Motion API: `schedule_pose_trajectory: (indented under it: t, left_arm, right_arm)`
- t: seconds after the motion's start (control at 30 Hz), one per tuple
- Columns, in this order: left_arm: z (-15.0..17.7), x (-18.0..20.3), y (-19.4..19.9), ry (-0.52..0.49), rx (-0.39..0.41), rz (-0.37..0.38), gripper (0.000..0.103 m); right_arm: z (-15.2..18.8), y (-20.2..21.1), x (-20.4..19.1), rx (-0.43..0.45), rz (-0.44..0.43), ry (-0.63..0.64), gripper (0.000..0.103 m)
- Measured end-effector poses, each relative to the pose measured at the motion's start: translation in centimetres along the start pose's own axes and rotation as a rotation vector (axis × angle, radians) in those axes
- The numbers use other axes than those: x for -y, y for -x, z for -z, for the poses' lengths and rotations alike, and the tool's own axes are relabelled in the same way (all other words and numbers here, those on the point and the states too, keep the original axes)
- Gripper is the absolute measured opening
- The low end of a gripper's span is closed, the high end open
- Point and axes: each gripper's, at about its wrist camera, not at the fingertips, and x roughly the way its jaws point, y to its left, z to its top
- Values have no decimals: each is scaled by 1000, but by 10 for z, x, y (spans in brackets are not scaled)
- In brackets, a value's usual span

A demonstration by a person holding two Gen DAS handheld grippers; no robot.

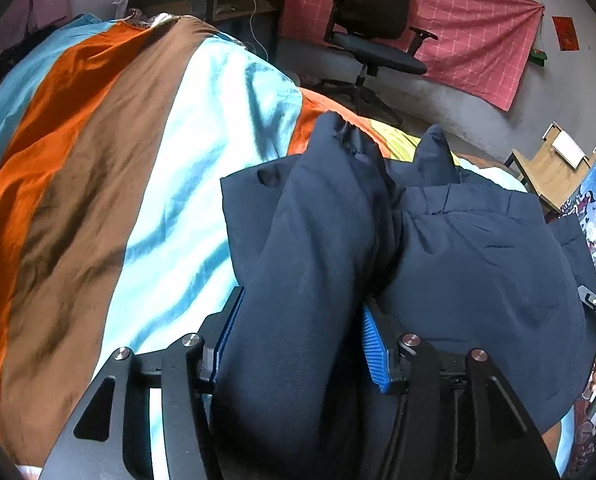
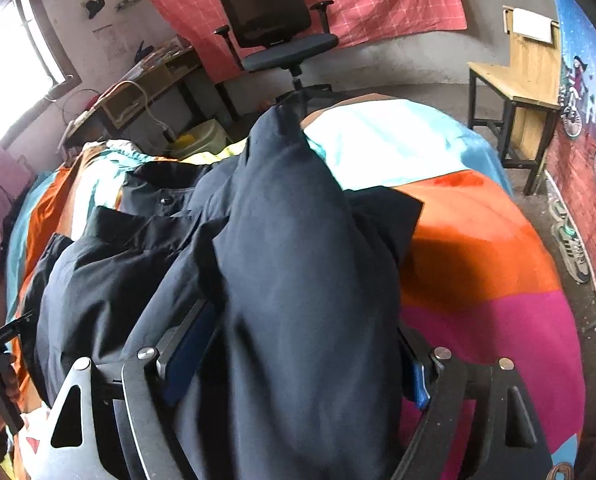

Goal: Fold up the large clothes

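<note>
A dark navy padded jacket lies bunched on a bed with a striped cover. In the left wrist view a thick fold of it, seemingly a sleeve, runs up between the blue pads of my left gripper. The jaws stand apart and the fold fills the gap loosely. The right wrist view shows the jacket again, with another fat fold lying between the wide-set jaws of my right gripper. Its right pad sits just beside the cloth. Both grippers point down at the bed.
A black office chair stands beyond the bed in front of a pink checked cloth on the wall. A cluttered desk is at the back left, a wooden stand at the right. Sneakers lie on the floor.
</note>
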Motion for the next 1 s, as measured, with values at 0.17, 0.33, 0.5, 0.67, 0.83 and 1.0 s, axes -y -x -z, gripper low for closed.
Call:
schedule_pose_trajectory:
  t: [0.17,0.33,0.5,0.67,0.83,1.0]
  left_arm:
    - [2,-3,3,-3,12,4,54]
    - [-1,-2,4,-8,37,-7,55]
    - [-7,1,5,-11,55,-11,55]
    - [-10,1,4,-22,78,13,55]
    - [-12,-5,11,13,107,32,55]
    - [-4,-7,34,30,156,27,70]
  right_arm:
    - [-1,2,6,6,9,-19,82]
    - [-1,5,7,28,44,-11,83]
    - [-12,7,-1,51,64,19,83]
    - [-17,10,-10,67,63,68,83]
    - [-20,9,-15,72,81,67,83]
    - [-8,41,-26,210,118,117,95]
